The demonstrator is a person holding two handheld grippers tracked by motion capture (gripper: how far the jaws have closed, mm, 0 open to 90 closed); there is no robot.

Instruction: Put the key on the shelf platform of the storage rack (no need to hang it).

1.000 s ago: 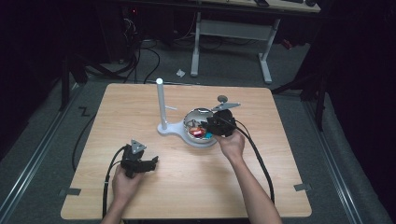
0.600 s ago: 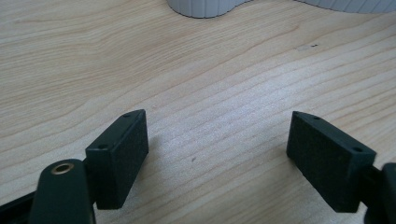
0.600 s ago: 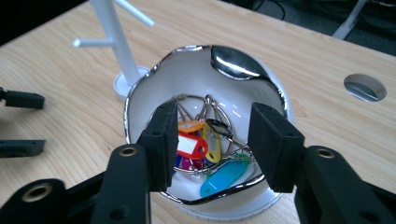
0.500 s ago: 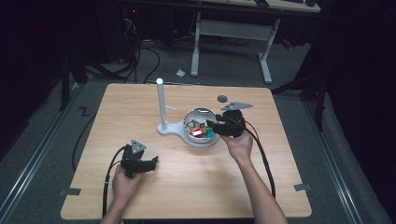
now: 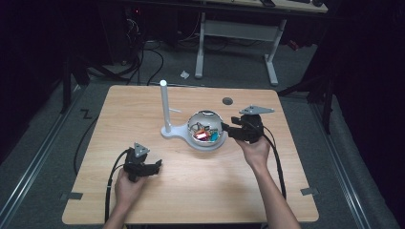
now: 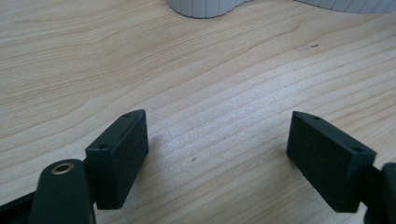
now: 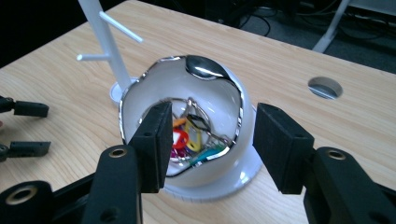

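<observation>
Right gripper (image 7: 210, 144) just beside the bowl (image 5: 206, 130), jaws apart and lately widening, nothing between the pads. Inside the bowl: a heap of small coloured clips (image 7: 189, 140), red, yellow, pink, teal. Beside the bowl, joined at the base, an upright white stand (image 5: 165, 107). Left gripper (image 6: 217, 161) spread wide, empty, low over the table (image 5: 143, 102), well apart.

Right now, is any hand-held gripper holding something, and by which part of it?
Nothing is held. The right hand-held gripper, whose jaws have just been opening, stands empty before the bowl. The left hand-held gripper is open over the bare table.
</observation>
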